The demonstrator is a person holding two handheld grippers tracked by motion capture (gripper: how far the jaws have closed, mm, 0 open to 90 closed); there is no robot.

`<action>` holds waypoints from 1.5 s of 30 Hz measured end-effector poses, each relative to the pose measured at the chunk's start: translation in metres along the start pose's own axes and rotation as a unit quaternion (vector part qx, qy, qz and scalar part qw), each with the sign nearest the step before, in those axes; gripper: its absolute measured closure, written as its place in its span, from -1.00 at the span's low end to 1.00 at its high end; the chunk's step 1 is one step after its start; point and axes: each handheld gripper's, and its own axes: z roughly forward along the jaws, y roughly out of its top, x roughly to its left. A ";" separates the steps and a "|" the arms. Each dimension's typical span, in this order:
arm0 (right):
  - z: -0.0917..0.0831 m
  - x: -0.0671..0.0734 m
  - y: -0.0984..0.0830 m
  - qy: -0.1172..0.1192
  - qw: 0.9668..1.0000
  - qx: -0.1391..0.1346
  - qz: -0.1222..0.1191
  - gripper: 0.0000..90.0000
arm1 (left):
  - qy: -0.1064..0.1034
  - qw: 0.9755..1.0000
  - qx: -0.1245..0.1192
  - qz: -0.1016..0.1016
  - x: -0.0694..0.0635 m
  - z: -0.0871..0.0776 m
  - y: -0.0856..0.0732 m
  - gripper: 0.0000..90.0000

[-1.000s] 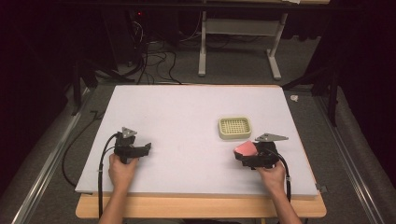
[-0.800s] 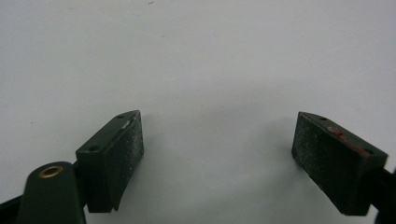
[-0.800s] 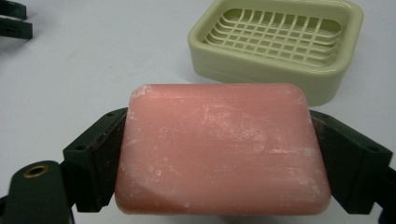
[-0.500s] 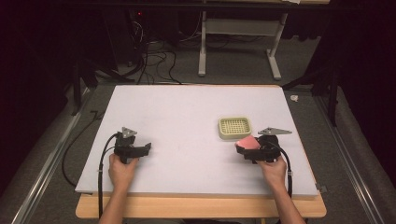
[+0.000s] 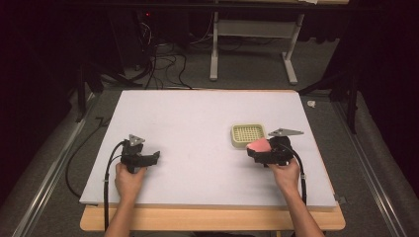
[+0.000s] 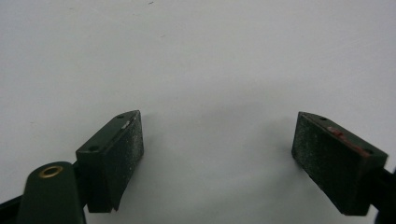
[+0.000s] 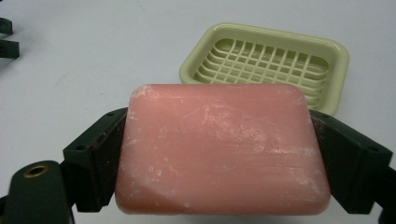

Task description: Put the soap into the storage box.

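While my right gripper [image 5: 260,150] clamps the pink soap bar [image 7: 222,149] just short of the soap dish's [image 7: 341,53] near rim, my left gripper [image 6: 217,154] sits spread wide over bare table [image 5: 188,123], well apart.

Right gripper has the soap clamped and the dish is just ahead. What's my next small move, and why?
Probably ease the right gripper forward until the pink soap bar is above the green soap dish. The bar is clamped between both jaws, the dish lies empty just beyond it, and the open left gripper is far off.
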 end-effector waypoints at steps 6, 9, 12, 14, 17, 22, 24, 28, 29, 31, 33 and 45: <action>0.005 0.001 0.008 -0.001 1.000 0.002 0.001 -0.70 | 0.000 1.000 0.000 0.000 0.000 0.000 0.000 -0.62; 0.008 0.000 0.016 -0.003 1.000 0.004 0.001 -0.70 | 0.000 1.000 0.000 0.000 0.000 0.000 0.000 -0.62; 0.010 0.000 0.024 -0.003 1.000 0.005 0.003 -0.70 | 0.000 1.000 0.000 0.000 0.000 0.000 0.000 -0.62; 0.010 0.000 0.026 -0.005 1.000 0.006 0.001 -0.70 | 0.000 1.000 0.000 0.000 0.000 0.000 0.000 -0.62; 0.015 0.000 0.031 -0.006 1.000 0.008 0.001 -0.70 | 0.000 1.000 0.000 0.000 0.000 0.000 0.000 -0.62; 0.022 0.000 0.036 -0.013 1.000 0.018 0.002 -0.70 | 0.000 1.000 0.000 0.000 0.000 0.000 0.000 -0.62; 0.024 -0.002 0.038 -0.015 1.000 0.022 0.004 -0.70 | 0.000 1.000 0.000 0.000 0.000 0.000 0.000 -0.62; 0.028 -0.003 0.041 -0.025 0.999 0.023 0.007 -0.70 | 0.000 1.000 0.000 0.000 0.000 0.000 0.000 -0.62; 0.029 -0.004 0.041 -0.029 0.999 0.024 0.006 -0.70 | 0.000 1.000 0.000 0.000 0.000 0.000 0.000 -0.62; 0.030 -0.004 0.041 -0.032 0.999 0.028 0.008 -0.70 | 0.000 1.000 0.000 0.000 0.000 0.000 0.000 -0.62; 0.035 -0.006 0.040 -0.035 0.999 0.038 0.013 -0.70 | 0.000 1.000 0.000 0.000 0.000 0.000 0.000 -0.62; 0.048 -0.011 0.039 -0.046 0.997 0.053 0.034 -0.70 | 0.000 1.000 0.000 0.000 0.000 0.000 0.000 -0.62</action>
